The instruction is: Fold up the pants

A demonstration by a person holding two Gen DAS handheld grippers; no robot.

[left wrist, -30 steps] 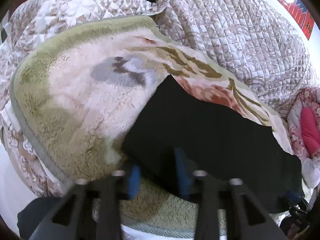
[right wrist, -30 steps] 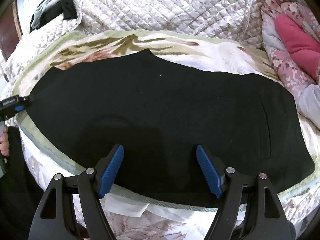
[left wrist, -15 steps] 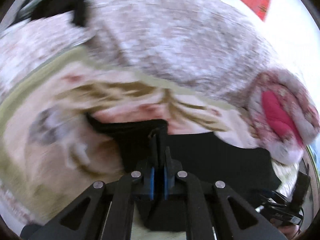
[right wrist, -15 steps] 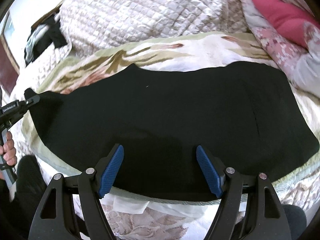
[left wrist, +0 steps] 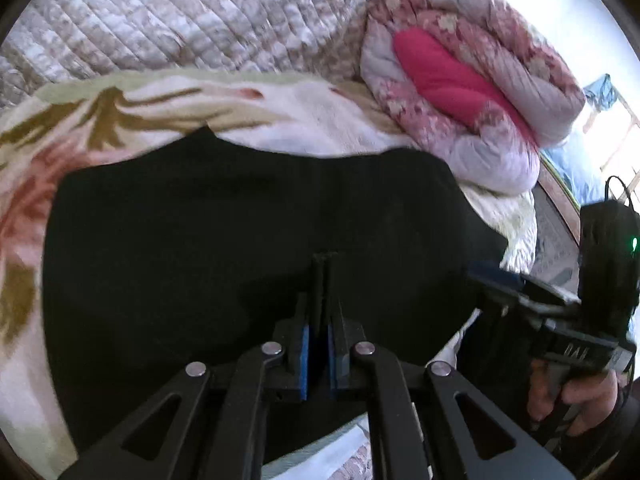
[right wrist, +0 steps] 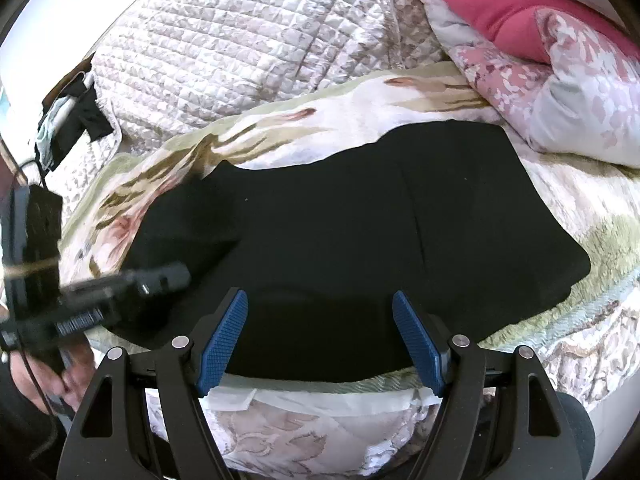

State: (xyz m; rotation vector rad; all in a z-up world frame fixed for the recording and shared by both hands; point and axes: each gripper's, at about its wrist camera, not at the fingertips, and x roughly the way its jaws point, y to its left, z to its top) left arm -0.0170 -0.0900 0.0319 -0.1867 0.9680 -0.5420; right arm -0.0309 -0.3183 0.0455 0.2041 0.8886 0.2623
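Black pants (right wrist: 360, 240) lie across a fleece floral blanket (right wrist: 360, 108) on a bed. My left gripper (left wrist: 318, 344) is shut on a pinched edge of the pants (left wrist: 240, 240) and holds it lifted over the rest of the cloth. It shows blurred at the left of the right wrist view (right wrist: 160, 278). My right gripper (right wrist: 320, 332) is open and empty, its blue pads (right wrist: 224, 340) just above the near edge of the pants. It also shows at the right of the left wrist view (left wrist: 496, 280).
A quilted beige bedspread (right wrist: 240, 48) is bunched behind the blanket. A rolled pink floral duvet (left wrist: 460, 92) lies at the right end of the pants. Dark clothes (right wrist: 76, 120) hang at the far left. The bed's near edge (right wrist: 320, 432) is under my right gripper.
My left gripper closed on the left end of the pants and carried it rightward over the garment, towards my right gripper. The right gripper stayed open near the front edge.
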